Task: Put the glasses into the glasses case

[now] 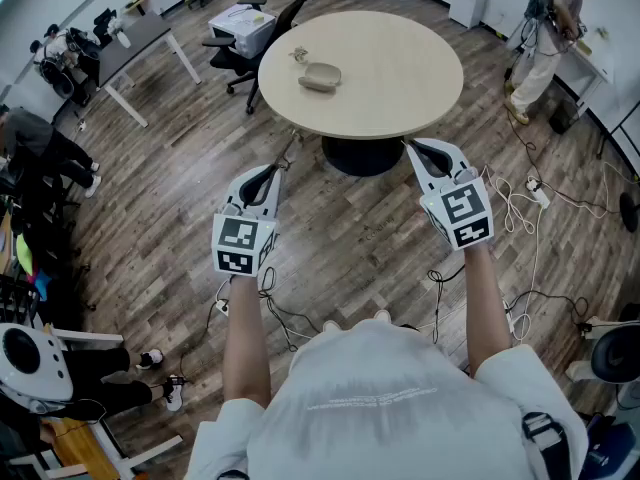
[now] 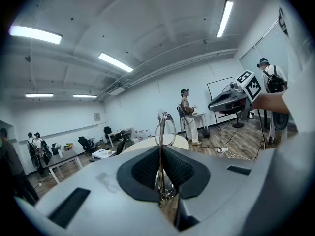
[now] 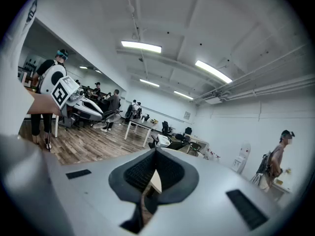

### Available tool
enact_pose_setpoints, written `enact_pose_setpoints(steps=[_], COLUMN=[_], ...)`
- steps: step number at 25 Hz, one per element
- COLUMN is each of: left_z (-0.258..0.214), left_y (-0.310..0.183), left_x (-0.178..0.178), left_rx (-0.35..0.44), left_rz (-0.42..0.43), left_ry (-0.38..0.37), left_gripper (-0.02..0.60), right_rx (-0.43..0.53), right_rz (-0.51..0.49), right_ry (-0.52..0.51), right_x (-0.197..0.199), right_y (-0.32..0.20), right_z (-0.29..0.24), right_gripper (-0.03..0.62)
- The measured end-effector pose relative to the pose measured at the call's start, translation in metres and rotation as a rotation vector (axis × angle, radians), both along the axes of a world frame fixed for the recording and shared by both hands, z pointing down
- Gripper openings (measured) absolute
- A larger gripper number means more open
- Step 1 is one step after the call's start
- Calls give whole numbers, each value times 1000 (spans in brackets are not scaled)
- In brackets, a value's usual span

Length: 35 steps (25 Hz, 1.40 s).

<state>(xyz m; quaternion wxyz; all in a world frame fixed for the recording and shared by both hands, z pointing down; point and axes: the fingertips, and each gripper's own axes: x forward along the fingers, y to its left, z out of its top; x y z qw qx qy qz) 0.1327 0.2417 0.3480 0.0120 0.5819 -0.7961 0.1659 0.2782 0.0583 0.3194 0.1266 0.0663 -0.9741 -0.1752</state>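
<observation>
A pair of thin wire-framed glasses (image 2: 165,131) stands upright between the pads of my left gripper (image 2: 161,151), which is shut on it. In the head view the left gripper (image 1: 280,171) hovers over the floor just short of the round table's (image 1: 400,78) near edge, with the glasses (image 1: 292,148) sticking out ahead of it. A beige glasses case (image 1: 320,76) lies closed on the table's left part, with a small object (image 1: 298,55) just behind it. My right gripper (image 1: 416,150) hangs at the table's near right edge, jaws shut and empty (image 3: 155,154).
Black office chairs (image 1: 235,53) and a white box (image 1: 241,23) stand left of the table. A grey desk (image 1: 135,43) is further left. Cables and a power strip (image 1: 535,193) lie on the wooden floor at right. A person (image 1: 545,38) stands at the back right.
</observation>
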Motion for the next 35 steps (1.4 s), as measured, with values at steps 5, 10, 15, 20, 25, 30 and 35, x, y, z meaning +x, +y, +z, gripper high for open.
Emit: enact_pose_setpoints(steps=[5, 10, 15, 20, 25, 30, 35], left_z=[6, 9, 17, 28, 37, 58, 65], left_y=[-7, -15, -23, -37, -50, -67, -90], left_x=[7, 13, 23, 28, 12, -22, -85], left_rx=[-11, -27, -28, -43, -45, -47, -30], left_rz=[-6, -24, -77, -99, -109, -107, -94], left_ry=[2, -2, 18, 37, 45, 84, 104], left_gripper=[25, 25, 25, 25, 25, 25, 25], right_rx=[-1, -20, -89, -125, -101, -106, -109], right_rz=[-13, -28, -100, -138, -135, -128, -105], right_ry=[-2, -49, -80, -51, -2, 31, 18], right_x=[5, 11, 21, 22, 6, -25, -79], right_y=[-8, -22, -37, -53, -69, -85, -108], right_z=[6, 1, 5, 16, 32, 50, 47], right_gripper=[2, 2, 2, 2, 2, 2, 2])
